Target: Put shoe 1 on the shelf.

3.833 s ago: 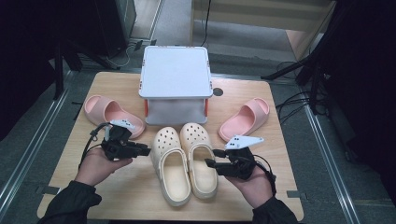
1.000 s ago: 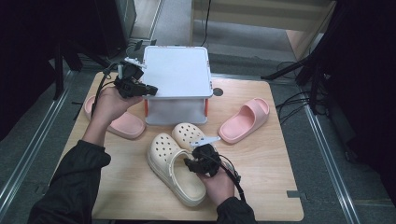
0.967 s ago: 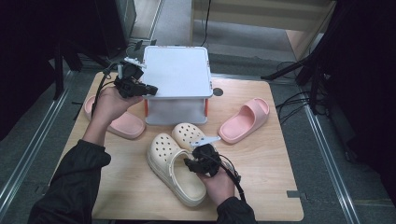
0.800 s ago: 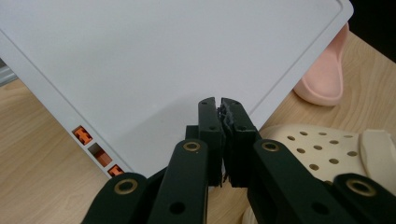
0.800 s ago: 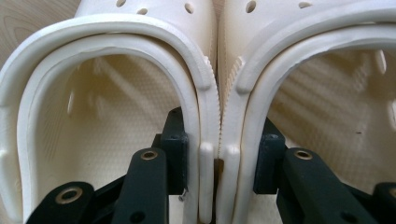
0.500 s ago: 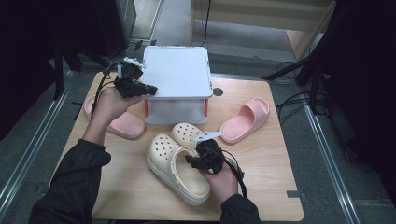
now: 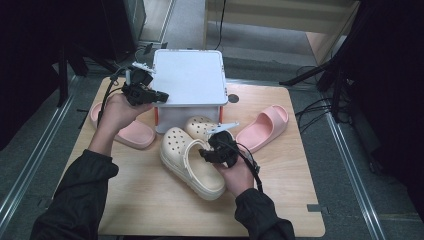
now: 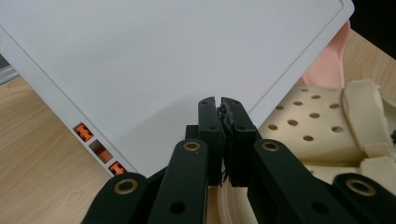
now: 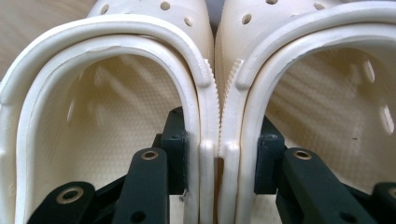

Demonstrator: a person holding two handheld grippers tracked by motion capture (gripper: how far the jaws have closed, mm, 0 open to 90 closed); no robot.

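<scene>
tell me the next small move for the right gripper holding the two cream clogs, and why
Probably hold off carrying the pair toward the white lidded plastic box. The right gripper pinches the inner walls of both cream perforated foam clogs together, but the lid lies flat, with the shut left gripper at its near-left edge.

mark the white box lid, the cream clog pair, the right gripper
white box lid (image 7: 189, 75): high view, middle of its top.
cream clog pair (image 9: 215, 119): right gripper view, touching inner walls.
right gripper (image 9: 218, 161): right gripper view, between its jaws.
</scene>
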